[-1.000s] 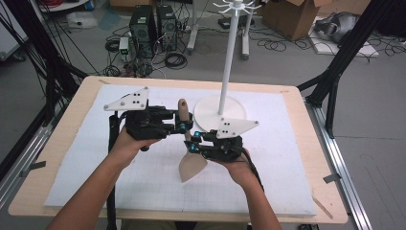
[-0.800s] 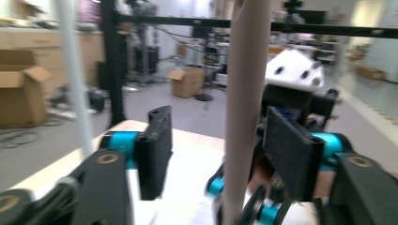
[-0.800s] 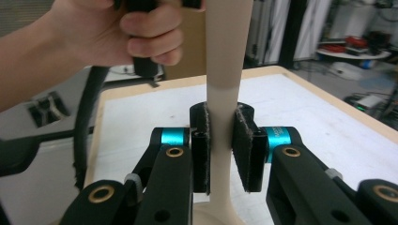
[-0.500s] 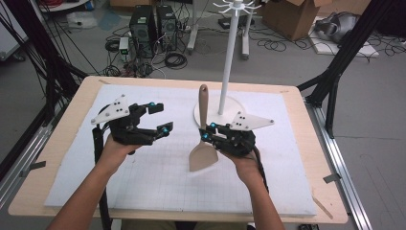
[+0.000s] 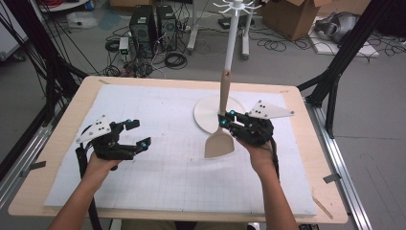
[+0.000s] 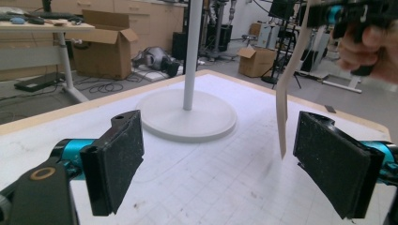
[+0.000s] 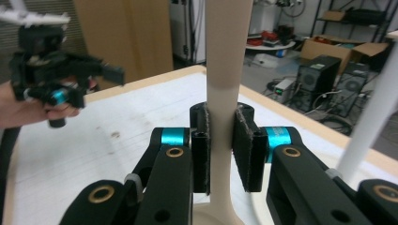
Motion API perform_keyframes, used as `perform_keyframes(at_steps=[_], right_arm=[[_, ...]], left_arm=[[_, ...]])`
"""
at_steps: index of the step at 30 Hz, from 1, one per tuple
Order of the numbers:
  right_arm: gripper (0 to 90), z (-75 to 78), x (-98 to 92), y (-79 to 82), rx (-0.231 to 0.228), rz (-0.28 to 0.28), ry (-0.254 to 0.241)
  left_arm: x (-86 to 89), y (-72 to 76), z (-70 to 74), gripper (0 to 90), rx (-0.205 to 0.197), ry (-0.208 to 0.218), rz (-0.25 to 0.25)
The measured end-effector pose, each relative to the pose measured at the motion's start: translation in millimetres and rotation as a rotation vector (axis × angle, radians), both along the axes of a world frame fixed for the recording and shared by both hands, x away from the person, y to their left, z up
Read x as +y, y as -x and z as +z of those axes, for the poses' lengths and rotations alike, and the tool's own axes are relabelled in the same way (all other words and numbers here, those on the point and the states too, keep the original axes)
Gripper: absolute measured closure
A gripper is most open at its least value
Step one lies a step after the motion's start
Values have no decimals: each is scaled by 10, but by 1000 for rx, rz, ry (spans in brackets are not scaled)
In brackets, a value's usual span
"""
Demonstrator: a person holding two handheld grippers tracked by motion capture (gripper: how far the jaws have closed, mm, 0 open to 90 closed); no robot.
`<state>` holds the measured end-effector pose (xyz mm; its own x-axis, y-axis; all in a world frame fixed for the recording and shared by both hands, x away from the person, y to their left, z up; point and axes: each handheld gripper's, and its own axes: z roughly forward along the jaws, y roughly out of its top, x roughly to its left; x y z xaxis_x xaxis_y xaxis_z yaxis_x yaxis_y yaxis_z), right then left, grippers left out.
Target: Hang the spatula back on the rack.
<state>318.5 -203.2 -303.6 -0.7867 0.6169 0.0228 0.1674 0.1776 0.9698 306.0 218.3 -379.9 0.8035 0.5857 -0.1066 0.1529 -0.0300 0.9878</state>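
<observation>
At the left of the table, the left gripper (image 5: 128,135) has just been opening; its jaws stand wide with nothing between them. Right of centre, the right gripper (image 5: 224,120) clamps the handle of a wooden spatula (image 5: 221,128), held upright just beside the white rack stand's base (image 5: 210,115), blade down over the white mat (image 5: 158,158).

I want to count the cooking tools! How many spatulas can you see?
1. The wooden spatula is held upright over the white mat by the right gripper, just in front of the white stand. None seems hidden.
</observation>
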Motion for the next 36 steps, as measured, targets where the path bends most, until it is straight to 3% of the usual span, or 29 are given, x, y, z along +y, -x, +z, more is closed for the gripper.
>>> perform_keyframes(at_steps=[7, 14, 27, 36], right_arm=[[781, 157, -90, -150, 1, -61, -12], [781, 352, -125, -359, 6, -114, 15], [781, 604, -99, -689, -5, -144, 21], [781, 682, -59, -844, 12, -159, 34]], left_arm=[[84, 65, -124, 175, 10, -17, 26], [124, 74, -177, 178, 26, -11, 40], [86, 69, -168, 182, 25, -12, 13], [64, 60, -169, 183, 28, -6, 3]])
